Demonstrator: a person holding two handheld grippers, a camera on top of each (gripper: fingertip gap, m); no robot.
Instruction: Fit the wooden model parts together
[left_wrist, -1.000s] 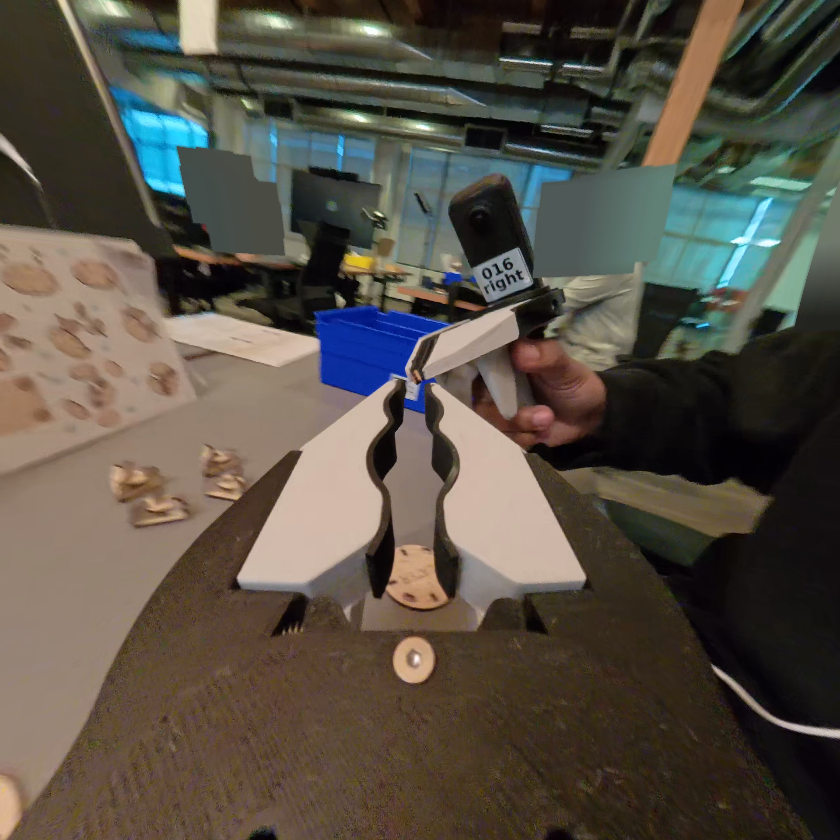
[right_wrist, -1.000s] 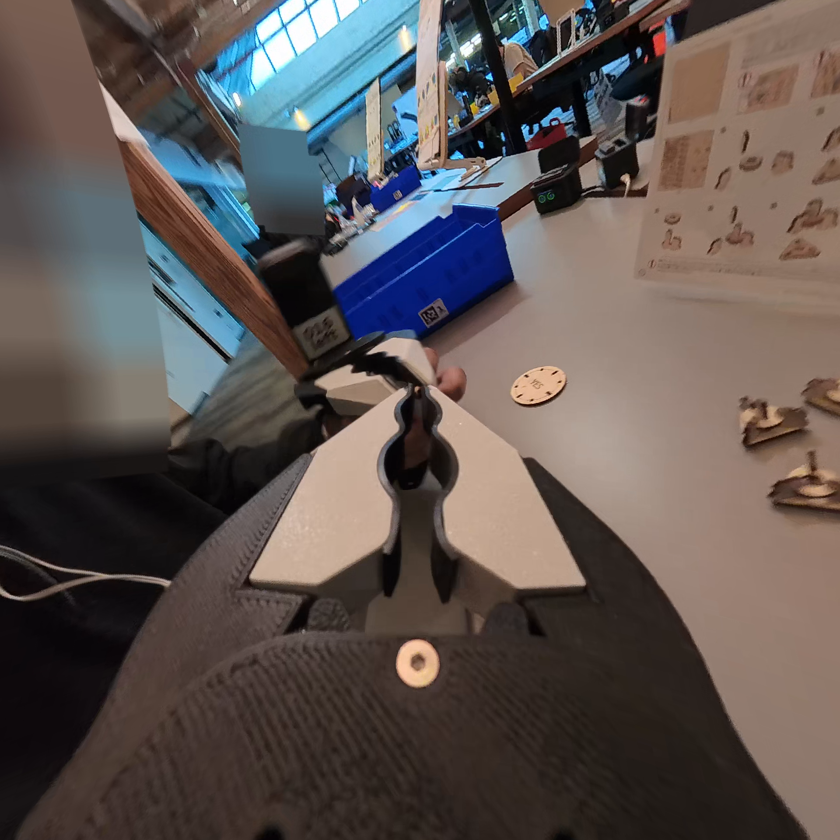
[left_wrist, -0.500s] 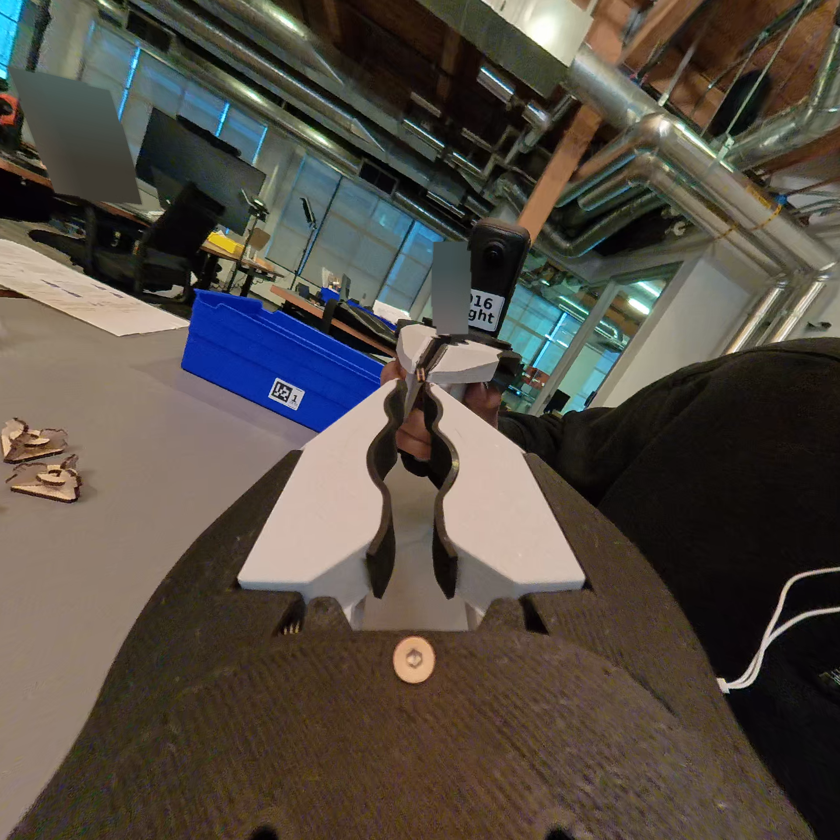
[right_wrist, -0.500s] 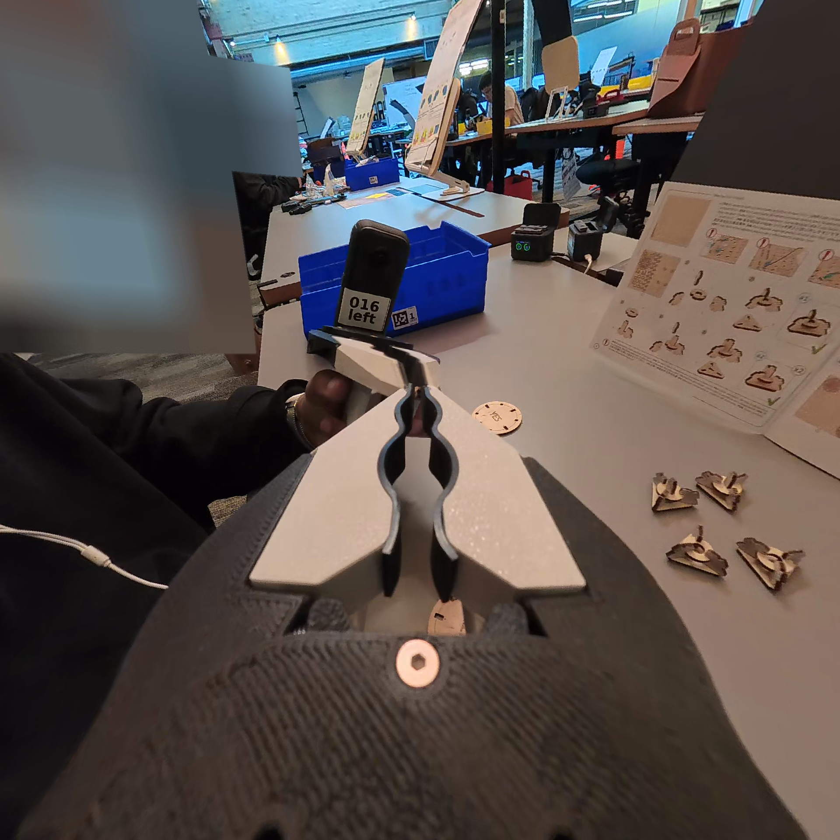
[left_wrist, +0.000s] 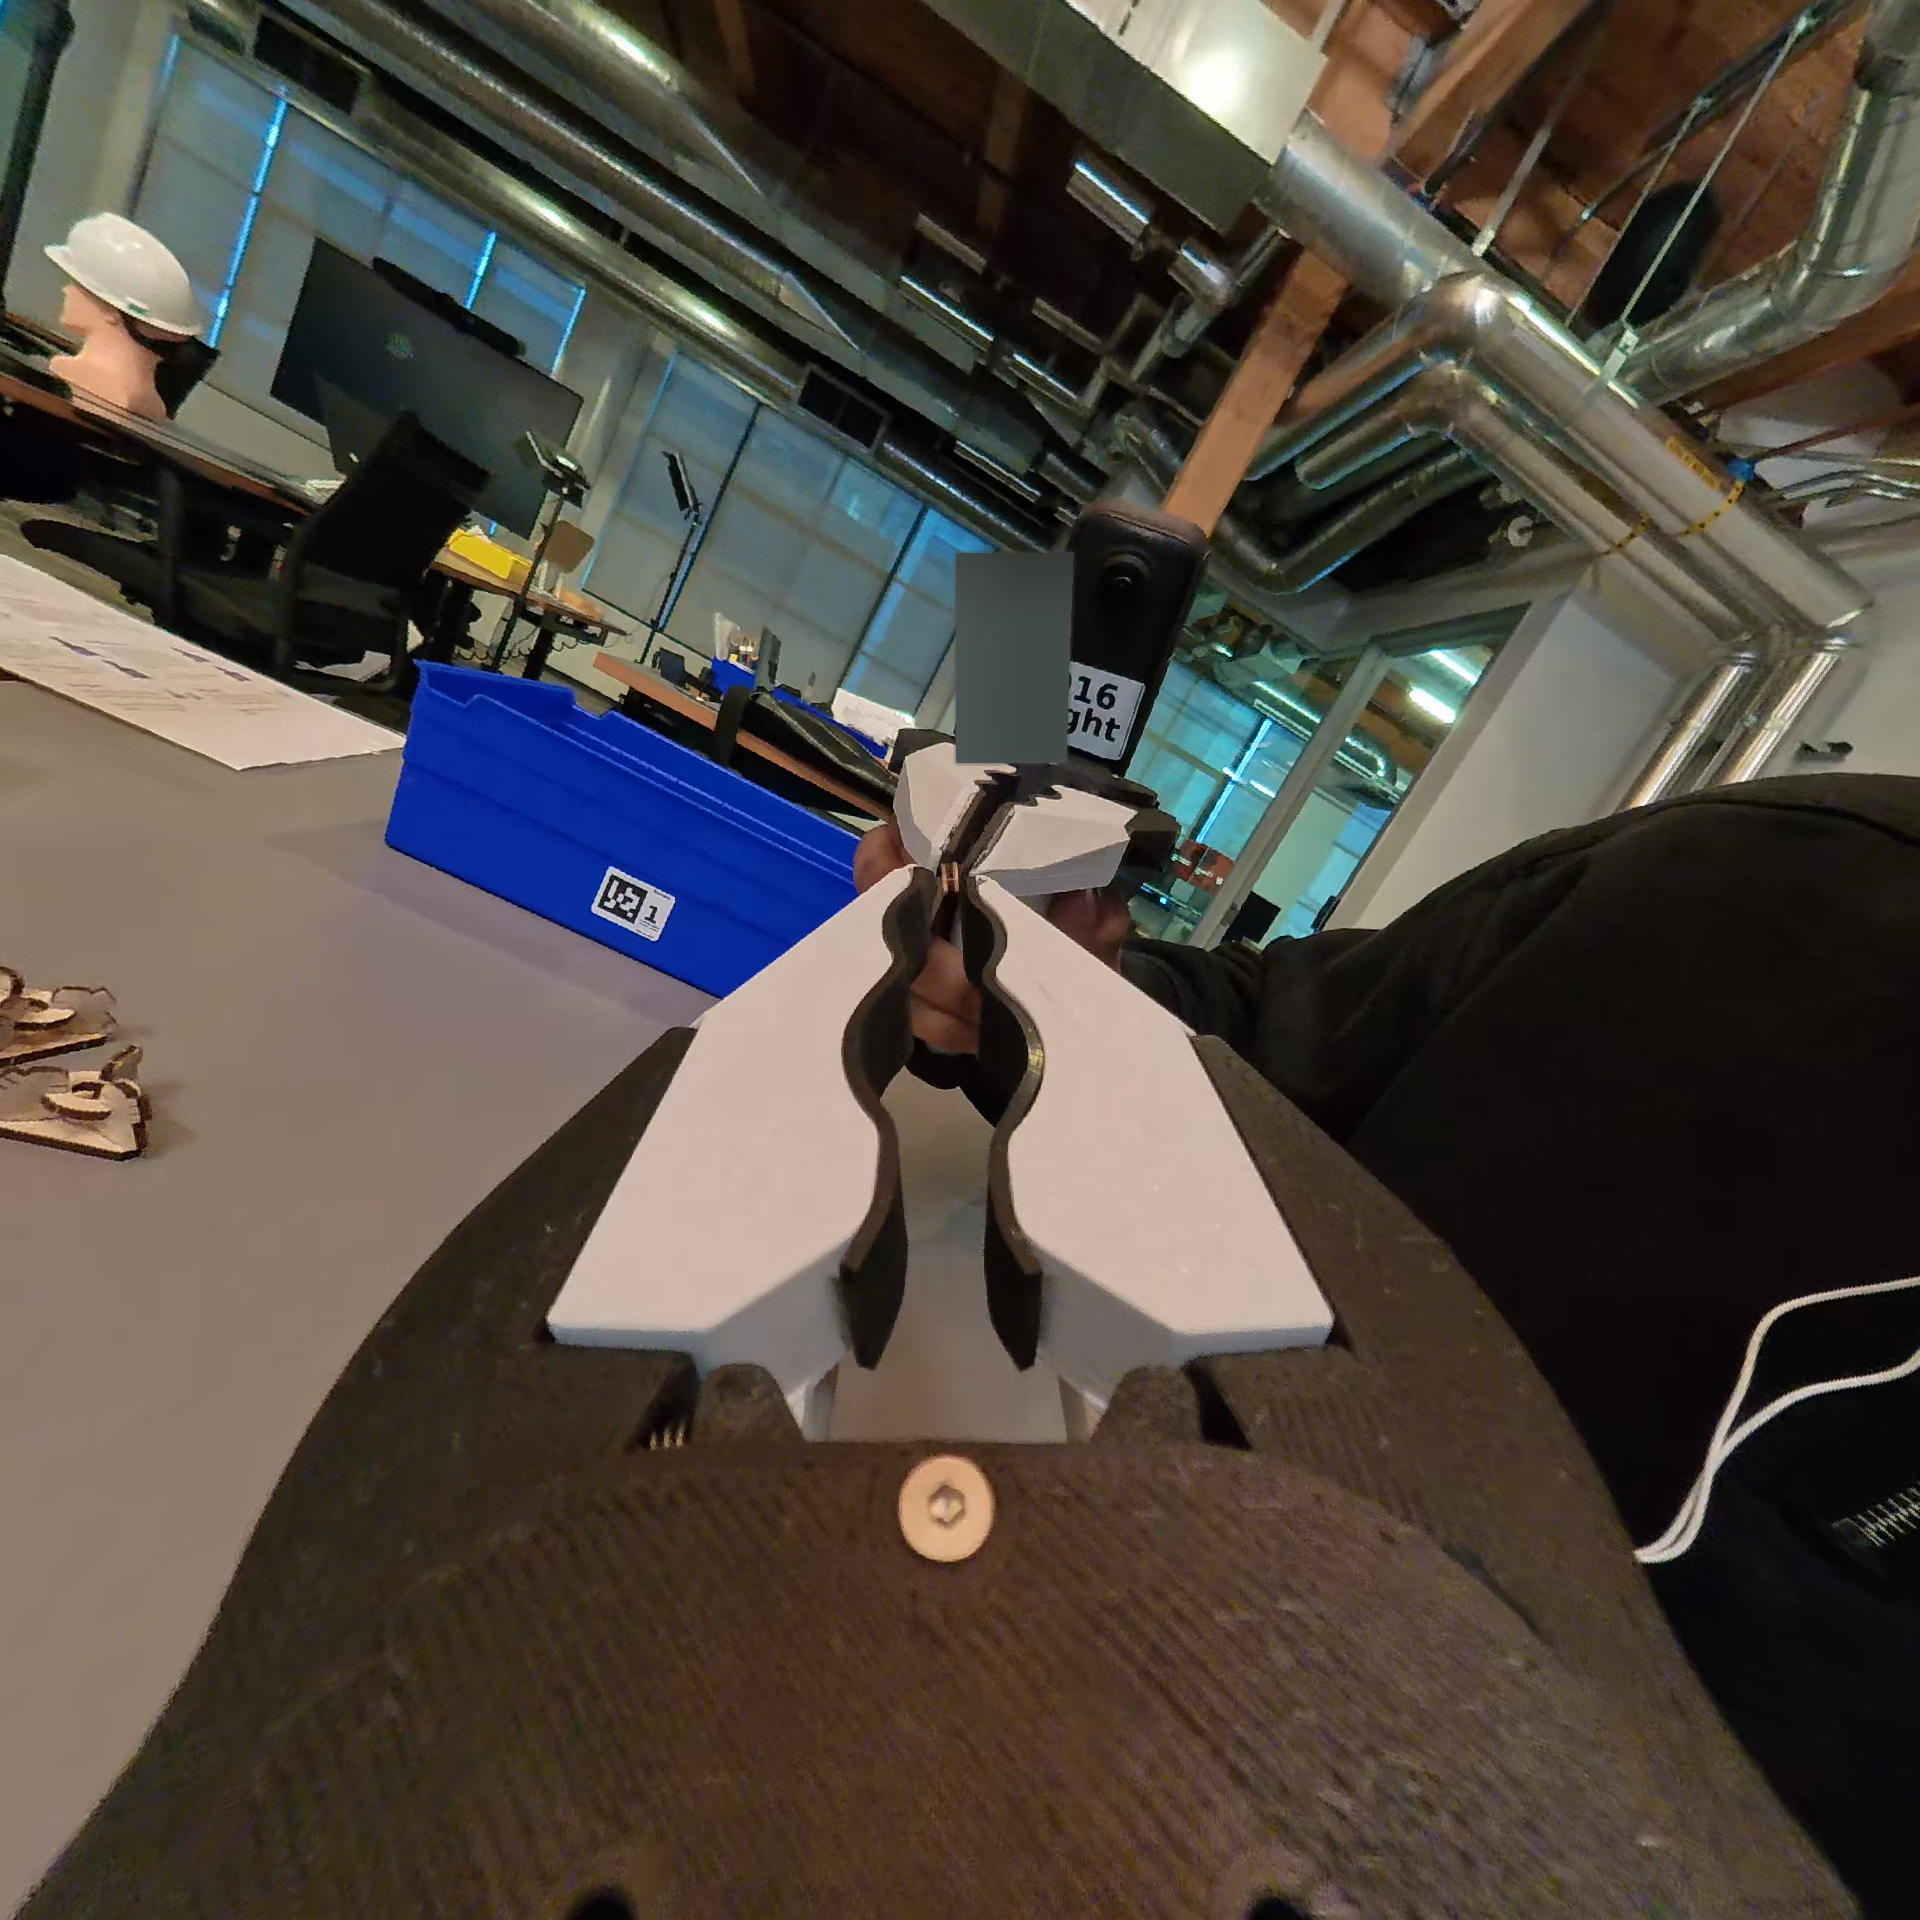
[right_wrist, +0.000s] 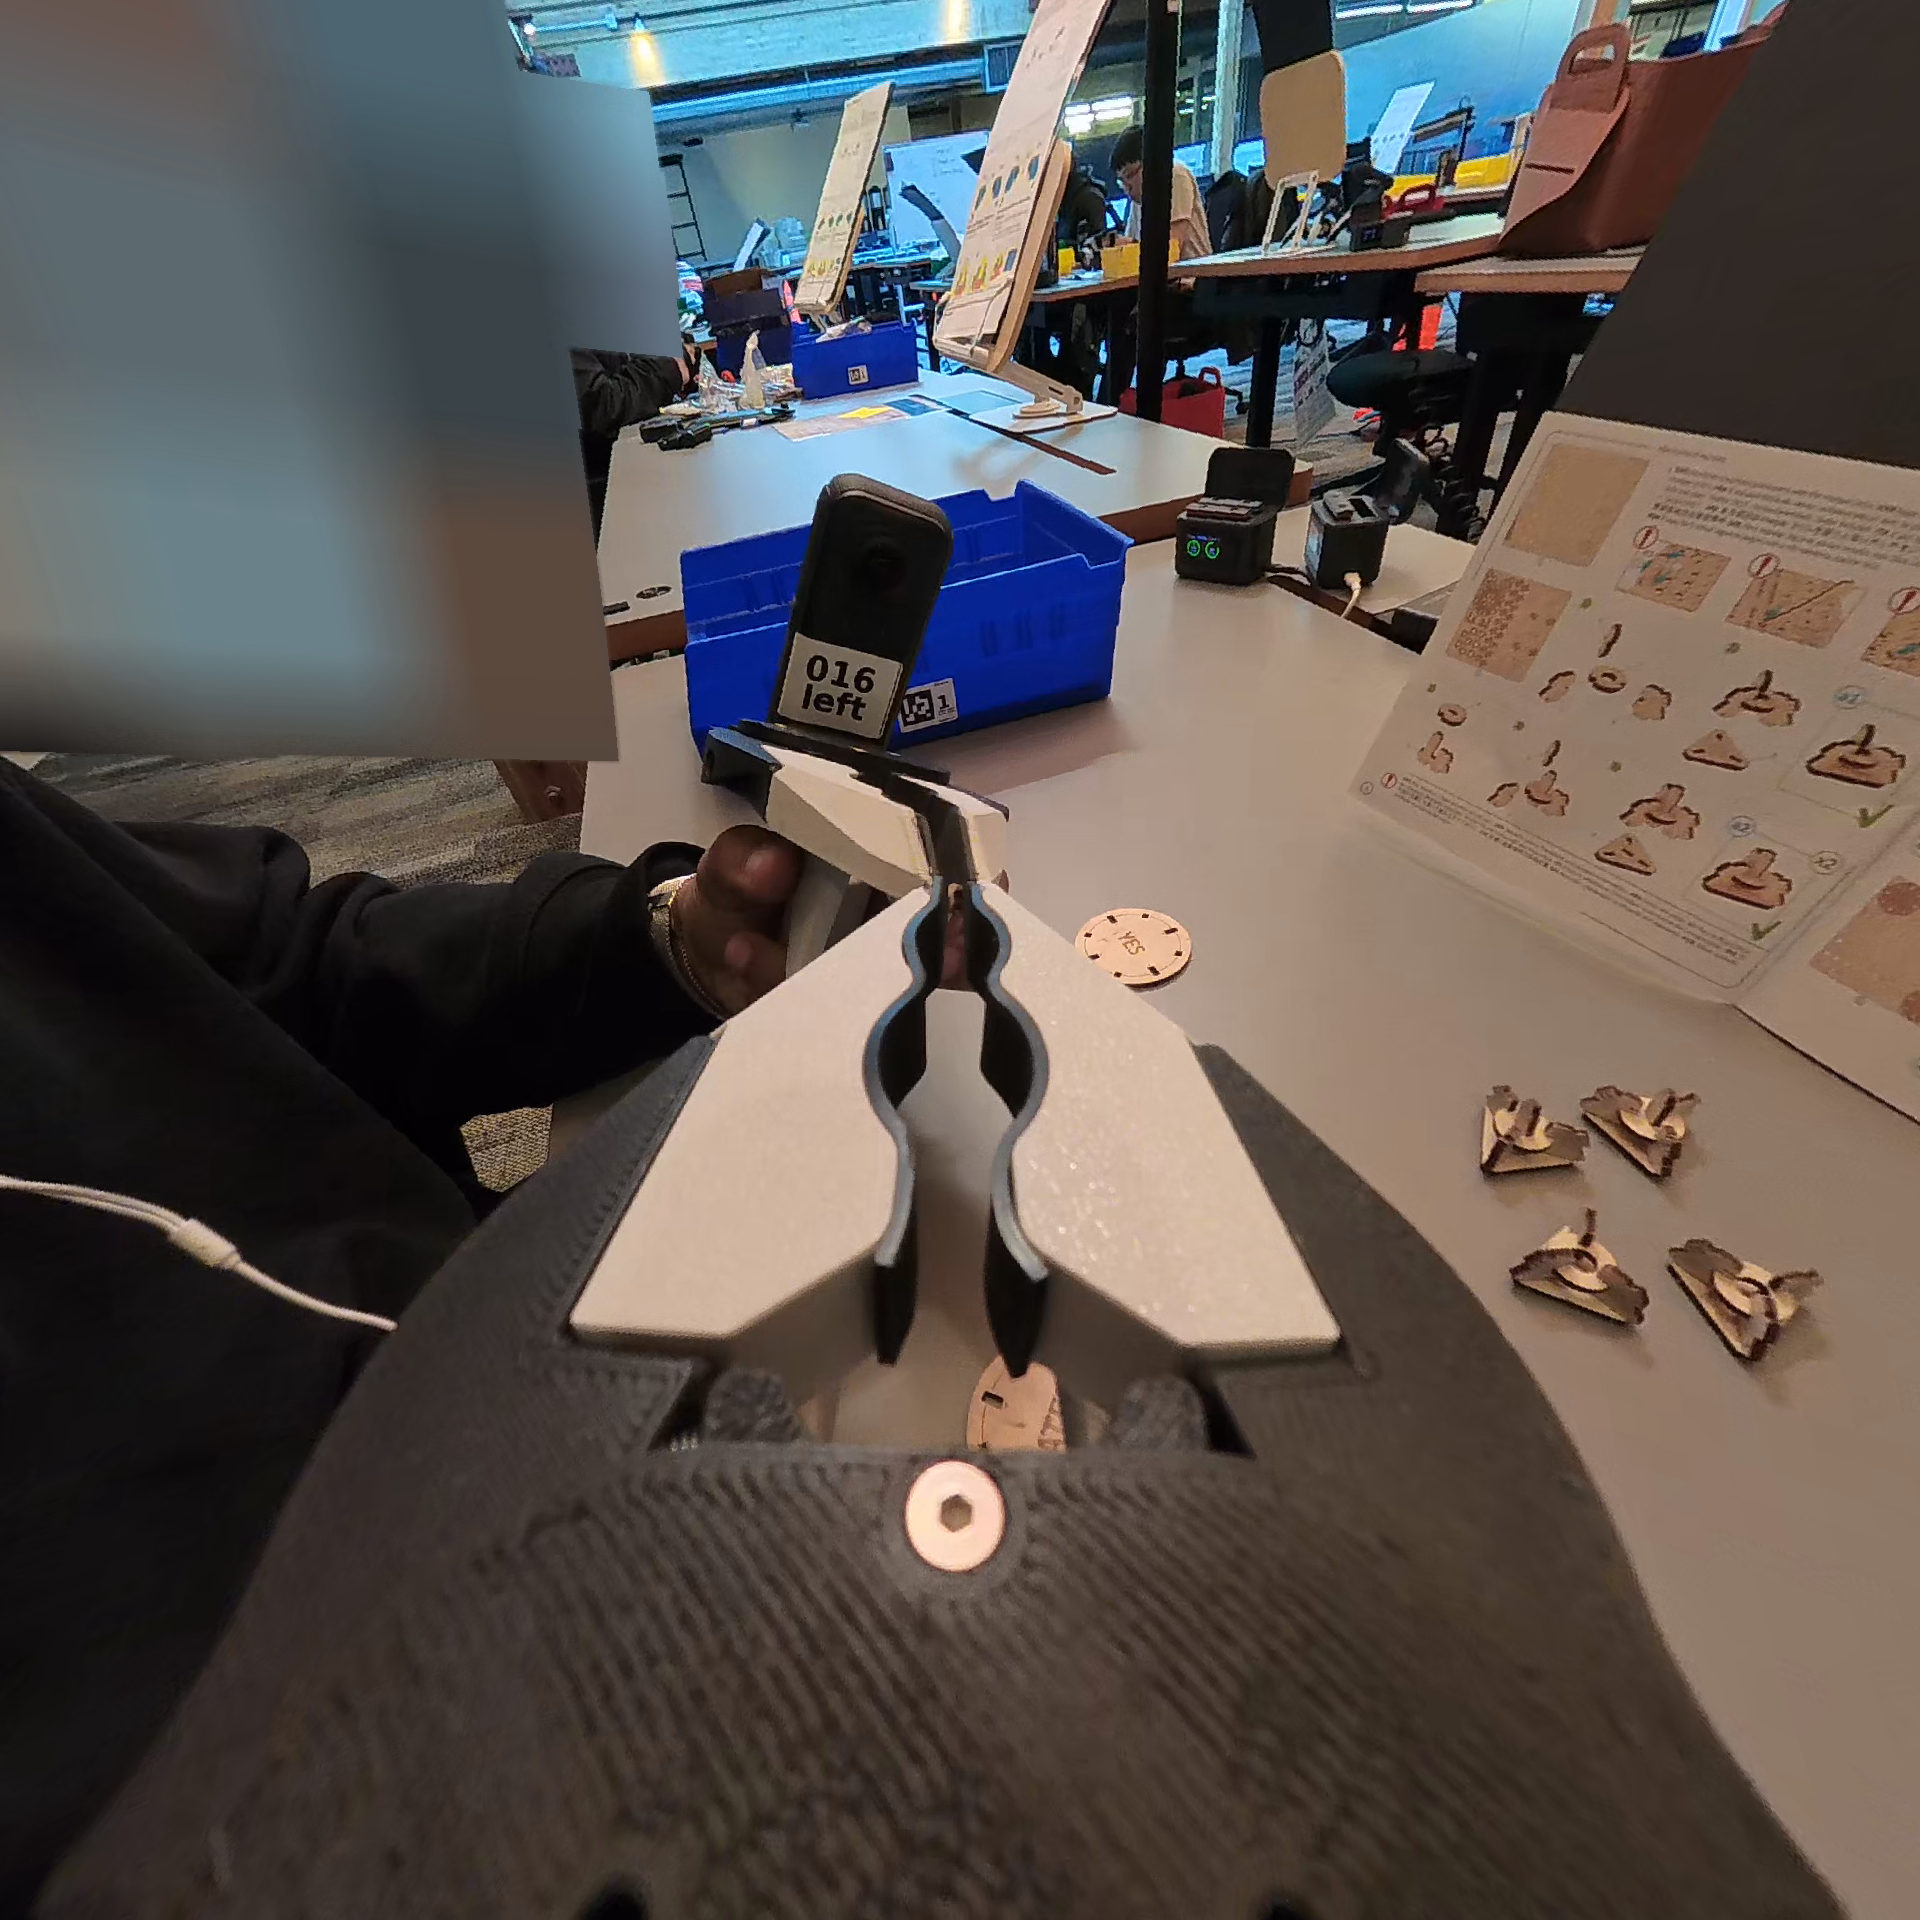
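Left claw (left_wrist: 948, 881) and right claw (right_wrist: 954, 889) tip to tip above grey counter (right_wrist: 1351, 935), both pinching one thin wooden piece (left_wrist: 948, 879) edge-on; wooden disc (right_wrist: 1132, 943) at 1 o'clock, blue bin (right_wrist: 997, 613) beyond.

Left gripper (left_wrist: 951, 878) and right gripper (right_wrist: 954, 888) tip to tip, fingers nearly closed; hands gripping handles

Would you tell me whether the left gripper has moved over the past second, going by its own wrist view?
Yes. The left gripper has swung right and tilted up: the blue bin, earlier behind its fingertips, now sits to their left.
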